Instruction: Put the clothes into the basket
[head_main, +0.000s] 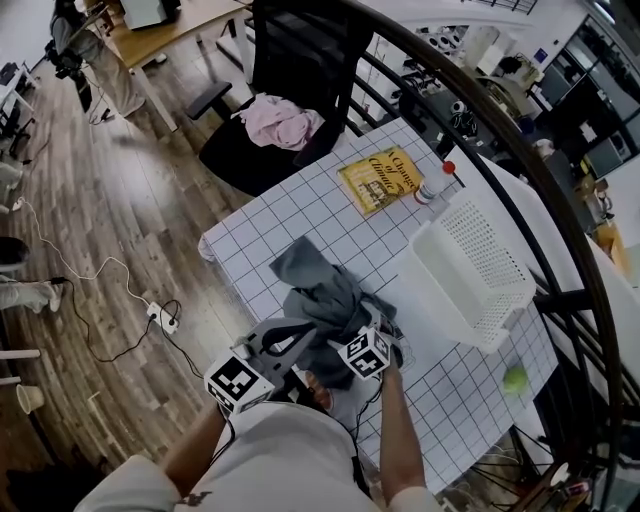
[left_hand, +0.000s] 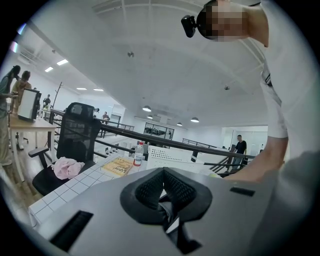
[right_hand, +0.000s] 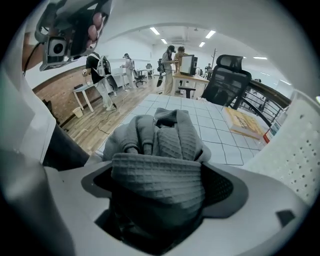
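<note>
Grey waffle-knit garment (right_hand: 159, 145) lies bunched on the bench (head_main: 300, 215) near the person's edge, just beside the white basket (head_main: 495, 300). The right gripper (right_hand: 157, 187) has its jaws wide apart astride a thick fold, not pinching. The left gripper (left_hand: 164, 189) has its jaws together, empty. The garment looks soft, light and floppy, so a bunched ridge is probably the best hold.

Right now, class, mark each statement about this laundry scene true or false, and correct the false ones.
1. The white basket is empty. True.
2. The pink garment lies on the table. False: it lies on the black chair.
3. The grey garment sits between the right claw's jaws. True.
4. The left claw grips the yellow book. False: it is shut on nothing; the book lies on the table beside the bottle.
</note>
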